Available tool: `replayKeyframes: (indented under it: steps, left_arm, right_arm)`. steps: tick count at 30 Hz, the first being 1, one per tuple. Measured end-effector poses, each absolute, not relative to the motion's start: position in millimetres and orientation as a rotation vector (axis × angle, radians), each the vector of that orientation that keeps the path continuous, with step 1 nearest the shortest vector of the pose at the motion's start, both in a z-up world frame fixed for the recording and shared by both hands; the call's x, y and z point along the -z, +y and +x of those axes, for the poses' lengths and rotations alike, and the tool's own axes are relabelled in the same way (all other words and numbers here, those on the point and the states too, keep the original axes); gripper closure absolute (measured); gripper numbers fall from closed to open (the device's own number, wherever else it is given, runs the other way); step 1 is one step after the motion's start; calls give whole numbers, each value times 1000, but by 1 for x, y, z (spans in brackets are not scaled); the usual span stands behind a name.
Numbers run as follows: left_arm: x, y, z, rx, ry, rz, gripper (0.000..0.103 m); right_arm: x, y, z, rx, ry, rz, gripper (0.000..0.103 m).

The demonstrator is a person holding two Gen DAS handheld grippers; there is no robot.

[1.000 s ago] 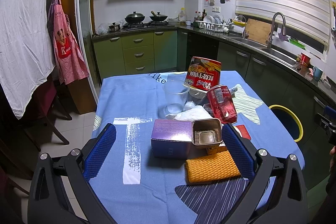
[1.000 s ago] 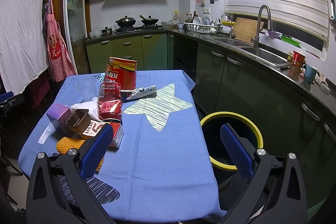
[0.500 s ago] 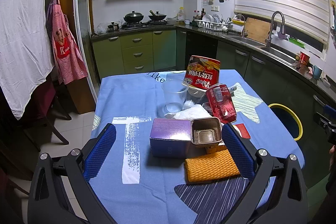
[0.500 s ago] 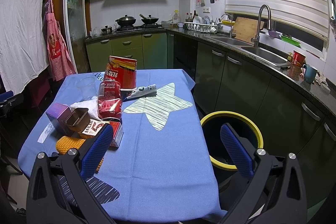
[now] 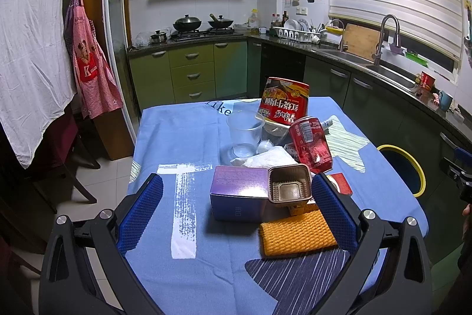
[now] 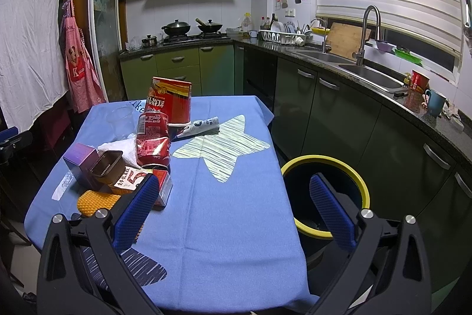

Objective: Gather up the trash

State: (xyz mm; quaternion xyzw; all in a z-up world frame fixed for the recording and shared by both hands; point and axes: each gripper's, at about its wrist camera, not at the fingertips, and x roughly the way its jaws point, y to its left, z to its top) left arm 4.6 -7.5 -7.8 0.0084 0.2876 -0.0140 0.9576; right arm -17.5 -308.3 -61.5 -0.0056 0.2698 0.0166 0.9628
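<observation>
A pile of trash sits on the blue tablecloth (image 5: 183, 138): a purple box (image 5: 240, 197), a brown plastic tray (image 5: 289, 187), an orange waffle cloth (image 5: 296, 235), a crushed red can (image 5: 311, 143), a red noodle cup (image 5: 283, 102), a clear plastic cup (image 5: 244, 132) and a white tissue (image 5: 273, 157). My left gripper (image 5: 236, 211) is open above the table's near edge, its fingers on either side of the box and tray. My right gripper (image 6: 233, 208) is open over the table's right side, between the pile (image 6: 153, 143) and a yellow-rimmed bin (image 6: 324, 164).
A white tube (image 6: 200, 126) lies by the star print. Green cabinets (image 6: 339, 114) and a counter with a sink (image 6: 368, 76) run along the right. A red apron (image 5: 91, 73) and white cloth (image 5: 26, 55) hang at left. A dark chair (image 5: 59, 161) stands beside the table.
Both views have shifted very slightly; the trash pile and bin have not moved and both grippers stay open.
</observation>
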Motion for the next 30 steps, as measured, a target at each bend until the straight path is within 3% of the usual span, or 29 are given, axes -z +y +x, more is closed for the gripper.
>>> replayKeyframes:
  steps: [12, 17, 24, 26, 30]
  left_arm:
    - [5, 7, 57, -8, 586, 48, 4]
    - [0, 24, 104, -52, 547, 34, 4]
    - [9, 48, 180, -109, 552, 48, 4]
    - [18, 57, 203, -111, 565, 32, 4]
    - [39, 66, 235, -128, 591, 5, 4]
  right_arm:
    - [44, -301, 28, -122, 569, -72, 6]
    - [11, -307, 86, -259, 599, 39, 6]
    - [-6, -285, 213, -355, 788, 72, 6]
    - [-3, -277, 258, -396, 866, 126, 12]
    - [12, -264, 327, -383, 996, 153, 51]
